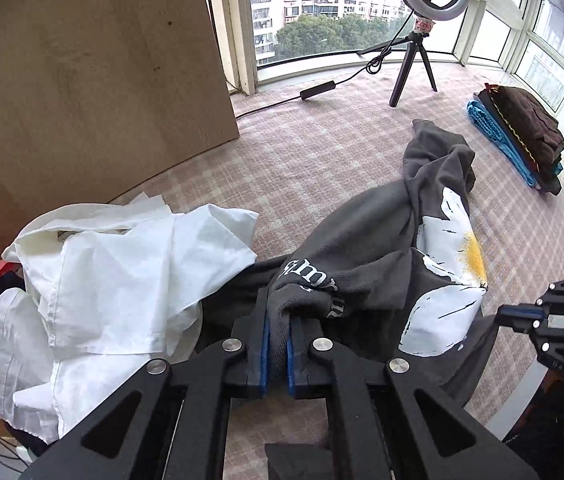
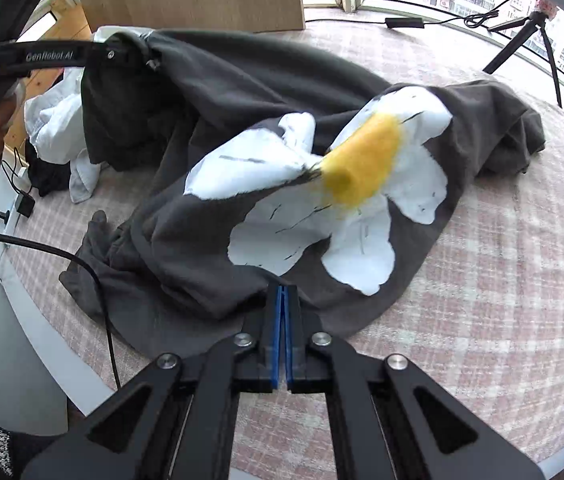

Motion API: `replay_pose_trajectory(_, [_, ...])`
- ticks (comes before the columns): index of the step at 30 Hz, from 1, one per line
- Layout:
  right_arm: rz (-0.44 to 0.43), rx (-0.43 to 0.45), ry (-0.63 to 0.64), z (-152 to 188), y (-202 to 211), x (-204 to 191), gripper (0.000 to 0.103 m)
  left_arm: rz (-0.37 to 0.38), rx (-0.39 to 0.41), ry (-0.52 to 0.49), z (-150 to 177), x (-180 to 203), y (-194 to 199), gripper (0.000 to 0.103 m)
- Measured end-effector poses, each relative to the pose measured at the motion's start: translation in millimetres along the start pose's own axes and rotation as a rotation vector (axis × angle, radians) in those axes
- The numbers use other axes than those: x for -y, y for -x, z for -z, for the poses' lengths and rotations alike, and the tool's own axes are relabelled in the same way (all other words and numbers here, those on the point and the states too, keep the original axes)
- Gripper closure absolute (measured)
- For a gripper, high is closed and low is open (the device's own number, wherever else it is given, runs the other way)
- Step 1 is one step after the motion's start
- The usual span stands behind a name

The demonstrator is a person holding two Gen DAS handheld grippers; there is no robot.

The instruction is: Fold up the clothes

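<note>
Now the left gripper clenches a bunched edge of the one grey daisy-print sweatshirt; the right gripper pinches its near hem, cloth spreading ahead.

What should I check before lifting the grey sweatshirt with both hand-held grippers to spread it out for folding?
1. Left hand-held gripper shut on grey sweatshirt fabric: ok.
2. Right hand-held gripper pinching the sweatshirt's edge: ok.
3. Sweatshirt flat and untwisted: not ok, bunched, daisy print creased.
4. White shirt apart from the sweatshirt: not ok, the two overlap.
5. Bare checked cloth beside it for spreading: ok.
6. Which parts of the sweatshirt are gripped: cannot tell.
</note>
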State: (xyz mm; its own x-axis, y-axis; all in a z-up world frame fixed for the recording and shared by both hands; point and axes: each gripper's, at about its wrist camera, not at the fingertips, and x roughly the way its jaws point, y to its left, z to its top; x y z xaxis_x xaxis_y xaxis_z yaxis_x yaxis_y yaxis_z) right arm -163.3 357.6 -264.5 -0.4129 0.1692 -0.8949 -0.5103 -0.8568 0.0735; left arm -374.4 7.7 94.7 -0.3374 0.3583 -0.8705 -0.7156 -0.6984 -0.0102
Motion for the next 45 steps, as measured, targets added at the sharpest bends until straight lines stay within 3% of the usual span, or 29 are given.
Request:
replay_pose_trajectory(5, [0.139,0.221,0.008,-44.2,123.7,53.6,0.103,0.027,0.067,0.031,14.3,-3.9,63.5,0.098])
replay_pose_trajectory(7, [0.165,0.231,-0.018,-60.3,152.3,75.5,0.102,0.007,0.076,-0.007,23.3,7.2,77.9,0.098])
replay_pose_trajectory(8, [0.182,0.239,-0.030,-62.7,158.3,80.6,0.096,-0.028,0.073,-0.037,27.5,14.0,79.4,0.098])
replay_pose_trajectory(9, [0.170,0.231,-0.041,-61.0,154.6,83.0,0.088,-0.053,0.067,-0.056,31.3,19.3,79.0,0.098])
replay_pose_trajectory(10, [0.146,0.216,-0.050,-58.4,147.6,84.6,0.055,-0.060,0.055,-0.055,34.0,21.9,75.3,0.098])
replay_pose_trajectory(11, [0.098,0.188,-0.050,-53.5,135.0,80.5,0.029,-0.064,0.045,-0.050,36.3,23.4,72.0,0.098])
replay_pose_trajectory(12, [0.045,0.148,-0.031,-43.2,114.9,66.5,0.028,-0.060,0.039,-0.036,37.8,22.4,69.8,0.098])
replay_pose_trajectory(15, [-0.076,0.021,0.045,-5.7,45.6,13.4,0.028,-0.049,0.028,0.013,39.0,11.8,64.2,0.098])
replay_pose_trajectory(18, [-0.046,-0.067,0.124,24.6,-23.6,-32.6,0.028,-0.054,0.019,0.054,38.5,-1.3,58.9,0.098])
replay_pose_trajectory(21, [0.032,-0.116,0.144,35.1,-71.0,-53.5,0.030,-0.050,0.019,0.106,37.2,-13.0,54.0,0.098])
replay_pose_trajectory(23, [0.084,-0.093,0.153,35.3,-80.4,-57.4,0.091,-0.055,0.036,0.139,35.4,-19.9,56.7,0.098])
replay_pose_trajectory(24, [0.058,-0.085,0.160,31.7,-74.7,-55.0,0.099,-0.061,0.052,0.151,34.7,-22.2,64.1,0.098])
replay_pose_trajectory(26, [0.013,-0.060,0.182,20.3,-51.4,-45.4,0.099,-0.073,0.084,0.174,33.2,-26.8,78.7,0.099])
replay_pose_trajectory(31, [0.150,0.138,0.305,-26.3,67.7,-3.4,0.099,-0.095,0.185,0.171,40.4,-25.5,153.8,0.099])
replay_pose_trajectory(35, [0.333,0.274,0.359,-63.6,166.1,49.9,0.099,0.030,0.197,0.097,57.0,19.2,197.2,0.093])
replay_pose_trajectory(39, [0.620,0.227,0.291,-87.4,177.5,131.4,0.099,0.131,0.112,-0.035,65.2,79.0,185.1,0.091])
replay_pose_trajectory(40, [0.687,0.188,0.265,-90.0,166.4,156.0,0.094,0.157,0.086,-0.057,65.2,89.2,175.9,0.091])
replay_pose_trajectory(41, [0.750,0.139,0.235,-91.4,150.3,182.2,0.081,0.157,0.064,-0.069,62.8,94.0,163.1,0.090])
replay_pose_trajectory(42, [0.773,0.086,0.189,-87.6,136.4,205.8,0.077,0.128,0.045,-0.079,58.9,96.5,148.6,0.090])
replay_pose_trajectory(45, [0.608,0.020,0.022,-58.7,116.4,249.0,0.076,0.071,-0.024,-0.115,42.6,96.0,94.4,0.084])
